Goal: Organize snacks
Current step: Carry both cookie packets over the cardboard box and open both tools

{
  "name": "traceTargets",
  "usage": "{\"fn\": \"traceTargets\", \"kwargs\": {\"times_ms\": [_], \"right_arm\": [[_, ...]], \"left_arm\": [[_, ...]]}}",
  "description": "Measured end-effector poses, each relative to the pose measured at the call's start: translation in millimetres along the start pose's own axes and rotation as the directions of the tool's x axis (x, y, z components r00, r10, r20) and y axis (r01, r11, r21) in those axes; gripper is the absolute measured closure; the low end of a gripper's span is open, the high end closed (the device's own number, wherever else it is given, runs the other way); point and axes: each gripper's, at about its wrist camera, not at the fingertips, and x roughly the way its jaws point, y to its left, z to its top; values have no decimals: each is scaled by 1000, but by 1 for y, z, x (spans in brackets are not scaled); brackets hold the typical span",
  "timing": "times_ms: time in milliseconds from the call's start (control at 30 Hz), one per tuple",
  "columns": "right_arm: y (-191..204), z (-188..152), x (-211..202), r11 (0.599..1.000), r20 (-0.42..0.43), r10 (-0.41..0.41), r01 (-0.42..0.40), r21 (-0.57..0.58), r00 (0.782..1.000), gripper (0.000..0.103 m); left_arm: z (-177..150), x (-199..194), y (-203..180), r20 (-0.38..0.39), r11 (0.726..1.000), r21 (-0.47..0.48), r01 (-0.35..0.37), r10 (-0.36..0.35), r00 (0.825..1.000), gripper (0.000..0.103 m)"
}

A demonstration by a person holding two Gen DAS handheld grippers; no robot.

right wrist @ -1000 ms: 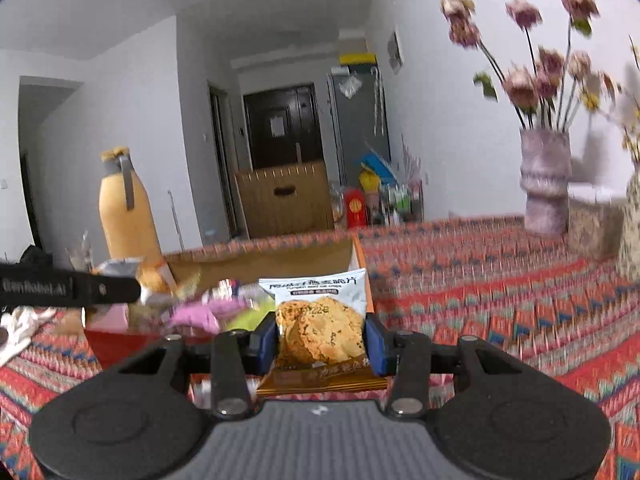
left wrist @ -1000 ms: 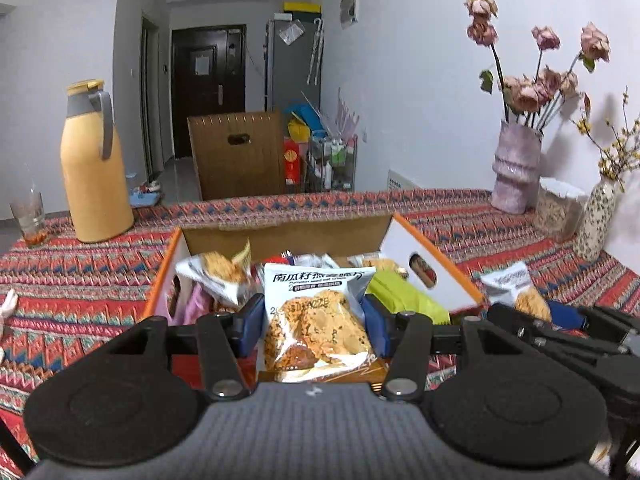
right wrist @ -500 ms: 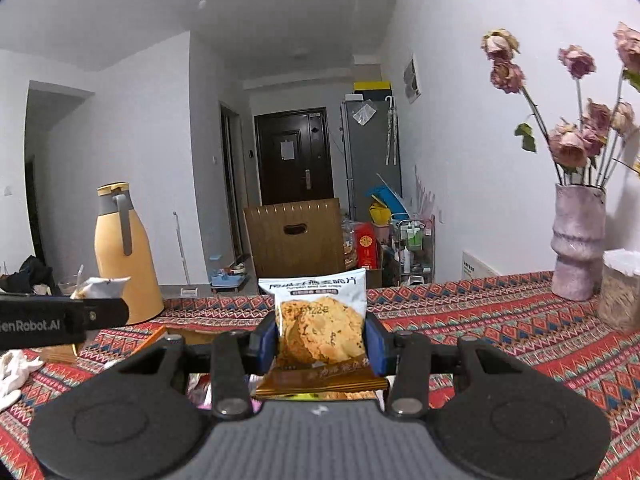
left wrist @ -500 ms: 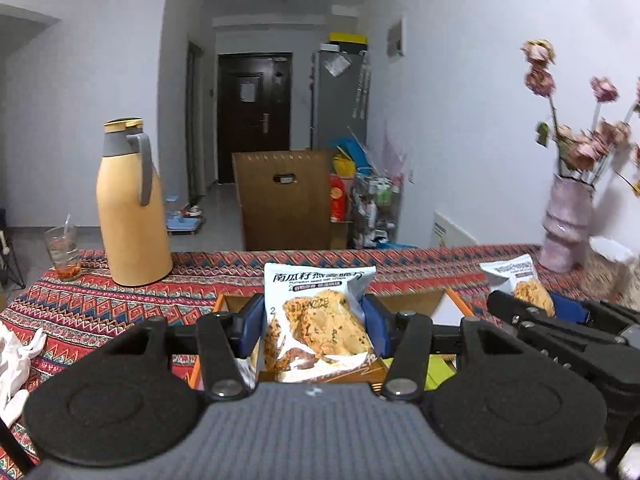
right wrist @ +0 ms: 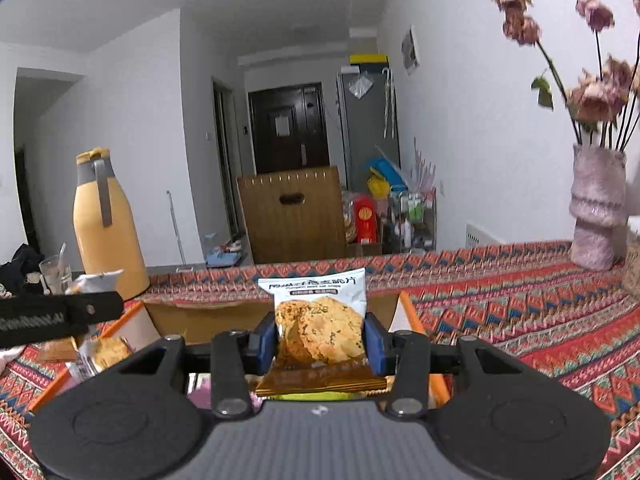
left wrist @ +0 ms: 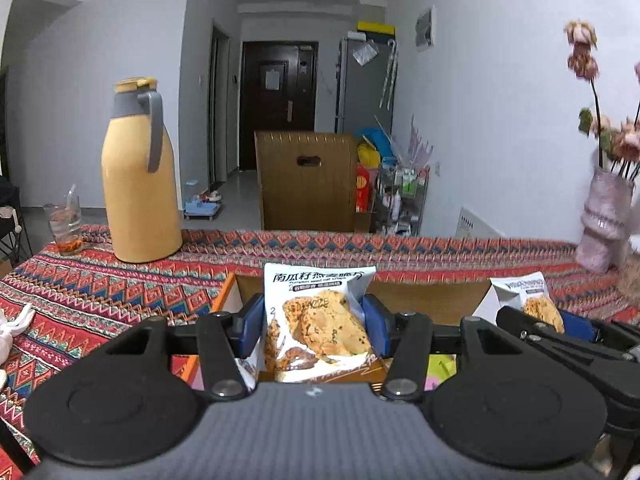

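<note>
Box (left wrist: 424, 294) sits lower in both views than a second ago, its contents mostly hidden now. Two cookie packets: one (left wrist: 316, 320) clamped upright in the left gripper (left wrist: 314, 330), one (right wrist: 320, 328) in the right gripper (right wrist: 320, 342), both above the box. Perhaps another packet (right wrist: 106, 354) lies inside.

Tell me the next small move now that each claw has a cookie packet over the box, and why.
Probably carry both packets clear of the cardboard box toward bare tablecloth. The left claw grips a cookie packet, the right claw another cookie packet, both held above the box's rim.
</note>
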Motion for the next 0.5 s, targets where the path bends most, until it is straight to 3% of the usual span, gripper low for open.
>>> {"fn": "traceTargets", "kwargs": {"times_ms": [200,267,300,333,433,467,500], "right_arm": [[6,-10,7,1000,-40,-6,5,-27,999,59],[7,-12,6,1000,-42,-4,3,-29,999,48],[7,-12,6,1000,-41,-2,1,-27,999,37],[7,-13,5,1000,-41,-3,2,-30,999,26],[8,-12,1,999,-30,-12,11,-34,999,6],[8,-13,0,1000,-27,-13,12,-27,1000,1],[7,-13,-2,1000,-26,-17,16,-21,1000,0]], "left_arm": [[-6,3,3,-18,1000,-2,17,-17,1000,48],[-8,1,3,-9,1000,-8,26,-26,1000,37],[-9,-1,4,-2,1000,-12,28,-28,1000,28],[-8,-3,4,9,1000,-15,24,-24,1000,24],[-6,-8,7,35,999,-32,20,-19,999,7],[-6,-10,9,46,999,-45,19,-17,999,0],[-5,-11,10,55,998,-55,13,-10,998,0]]}}
